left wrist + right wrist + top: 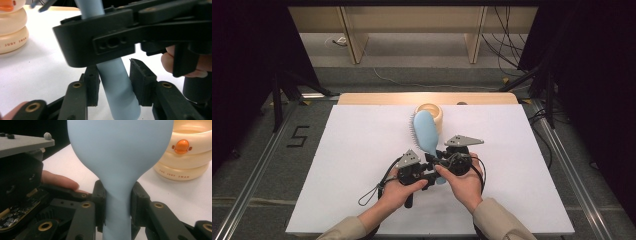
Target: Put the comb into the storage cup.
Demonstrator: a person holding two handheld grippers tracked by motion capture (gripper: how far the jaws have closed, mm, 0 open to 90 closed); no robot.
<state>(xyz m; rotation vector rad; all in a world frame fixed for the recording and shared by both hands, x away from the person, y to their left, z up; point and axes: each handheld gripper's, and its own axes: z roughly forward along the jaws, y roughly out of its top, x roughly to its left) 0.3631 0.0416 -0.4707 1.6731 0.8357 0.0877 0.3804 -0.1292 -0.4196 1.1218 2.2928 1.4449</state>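
A light blue hairbrush (424, 131) lies tilted over the white sheet, its head toward a cream pot and its handle toward the person. My right gripper (436, 159) is shut on the narrow neck of the brush (120, 152), with both pads pressed against it (117, 202). My left gripper (433, 174) comes in from the left and is shut on the round handle (116, 87) lower down, its pads (91, 82) against the handle's sides. The two grippers sit close together, the right one's black body (100, 40) crossing just above the left one's jaws.
A cream ringed pot (430, 111) with an orange beak mark (182, 146) stands just behind the brush head, also at the far left of the left gripper view (12, 30). The white sheet (357, 150) covers the table; dark stands flank both sides.
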